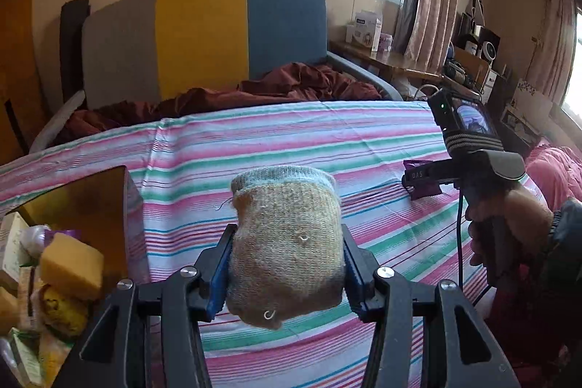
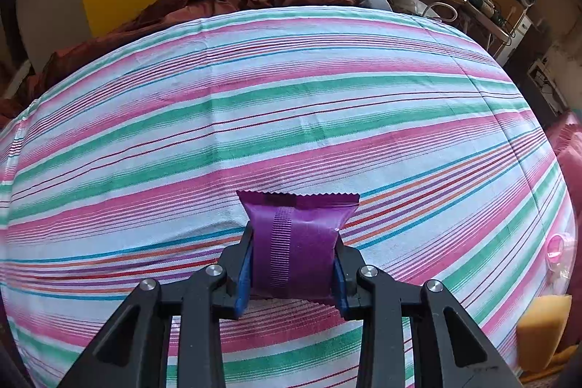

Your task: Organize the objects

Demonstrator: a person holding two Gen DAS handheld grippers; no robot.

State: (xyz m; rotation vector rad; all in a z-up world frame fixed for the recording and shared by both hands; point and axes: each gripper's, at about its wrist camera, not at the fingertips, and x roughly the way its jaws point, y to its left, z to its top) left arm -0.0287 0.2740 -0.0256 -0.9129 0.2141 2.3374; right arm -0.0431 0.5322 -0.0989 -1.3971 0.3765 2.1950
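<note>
A rolled tan knitted sock [image 1: 287, 242] with a pale blue cuff hangs above the striped sheet [image 1: 291, 140], my left gripper [image 1: 287, 266] shut on its sides. In the right wrist view a purple snack packet [image 2: 296, 242] lies on the striped sheet [image 2: 254, 104], and my right gripper [image 2: 293, 266] is shut on it, blue pads pressed to both sides. The left wrist view also shows the right gripper [image 1: 418, 179] at the right, held by a hand [image 1: 509, 228], with the purple packet [image 1: 423, 186] at its tips.
At the lower left an open gold-lined box [image 1: 80, 206] holds yellow sponges [image 1: 71, 264] and several packets. A yellow sponge [image 2: 543, 330] and a pink-capped clear item [image 2: 556, 248] sit at the sheet's right edge. Dark red bedding [image 1: 225, 97] and a padded headboard [image 1: 203, 35] lie behind.
</note>
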